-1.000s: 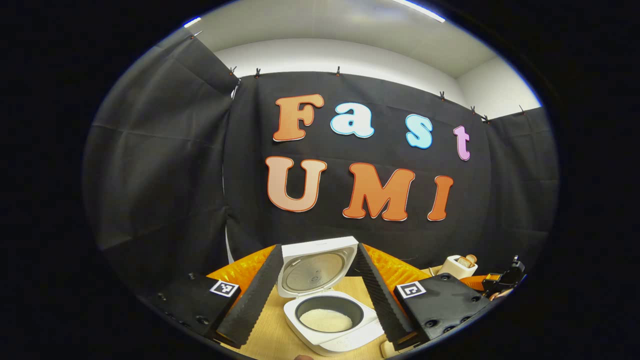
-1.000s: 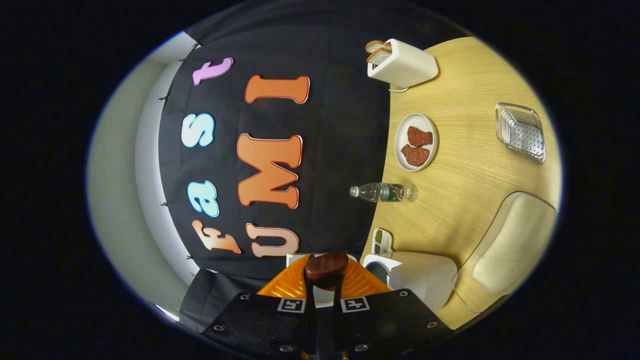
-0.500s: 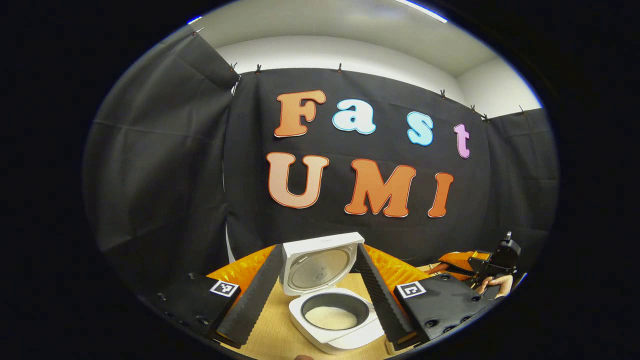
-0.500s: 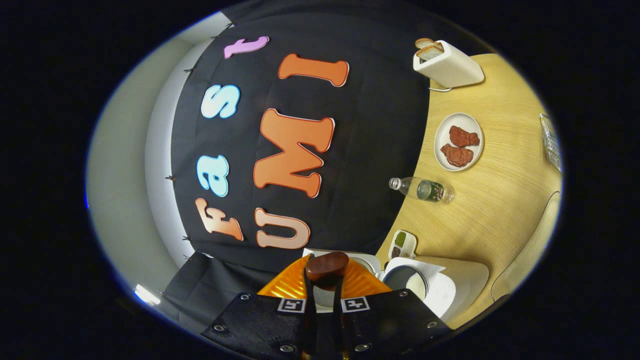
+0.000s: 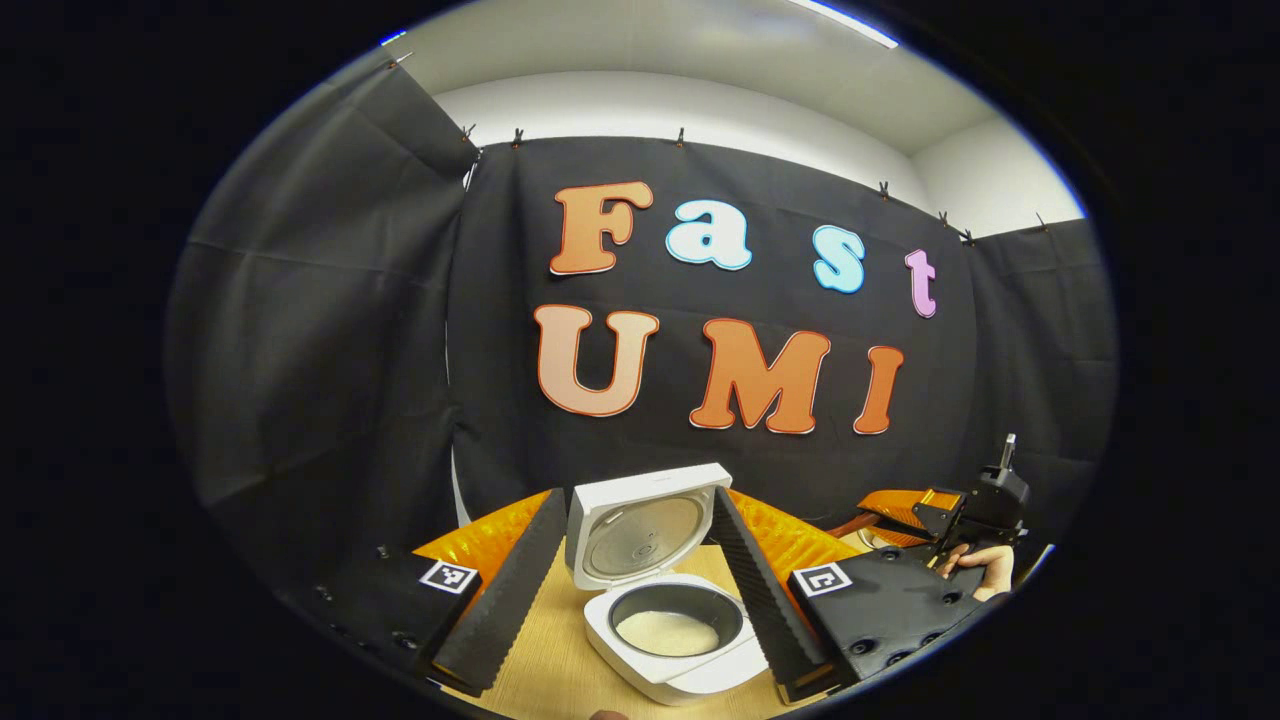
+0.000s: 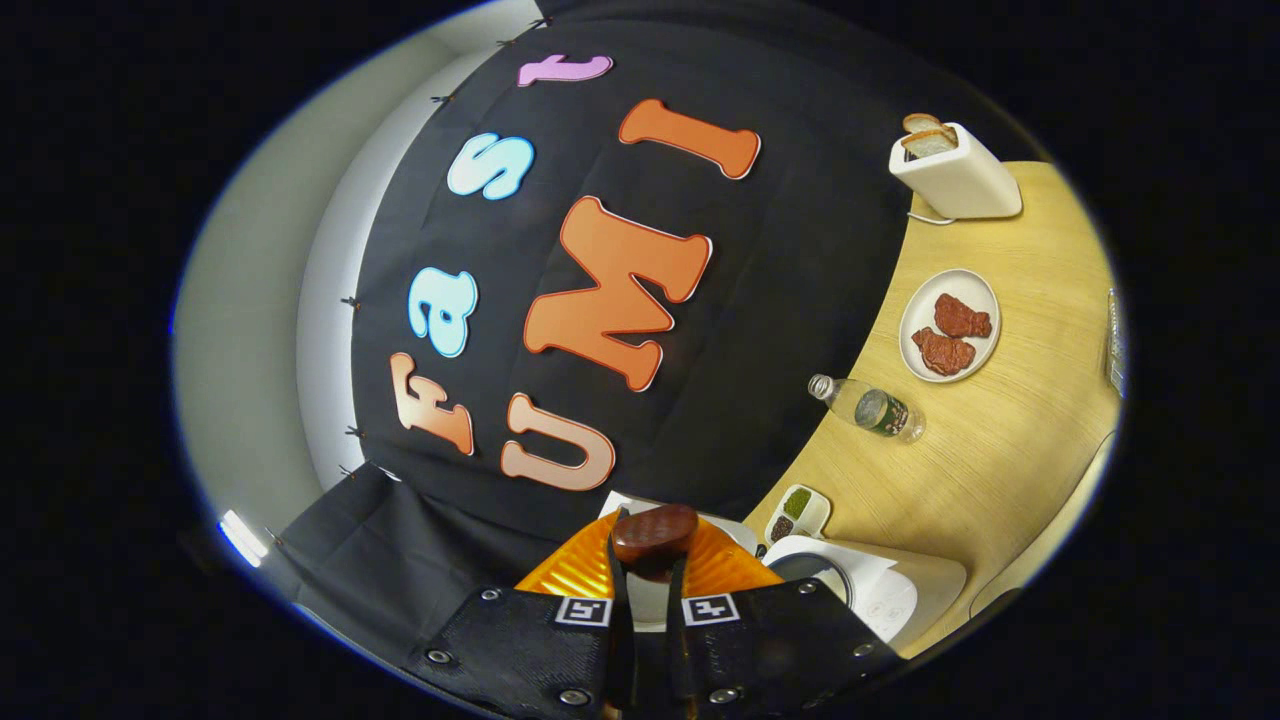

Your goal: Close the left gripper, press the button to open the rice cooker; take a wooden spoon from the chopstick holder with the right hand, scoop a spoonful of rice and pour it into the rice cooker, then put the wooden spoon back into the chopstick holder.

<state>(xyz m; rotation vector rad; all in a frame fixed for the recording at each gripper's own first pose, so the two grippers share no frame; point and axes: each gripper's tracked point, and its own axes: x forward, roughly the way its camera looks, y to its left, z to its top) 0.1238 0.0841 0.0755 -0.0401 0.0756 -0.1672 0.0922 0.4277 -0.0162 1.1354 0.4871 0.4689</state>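
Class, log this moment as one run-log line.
rice cooker: lid open, rice inside | left gripper: open | right gripper: shut on wooden spoon

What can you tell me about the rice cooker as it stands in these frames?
The rice cooker is a white, rounded-square appliance of glossy plastic look, standing on the wooden table. Its lid is swung up and back, near upright, showing a round metallic inner plate. The dark inner pot holds a shallow layer of white rice. Seen from the left gripper view, it sits between the open fingers of the left tool, which do not touch it. In the right gripper view its body shows beside a small seasoning dish.
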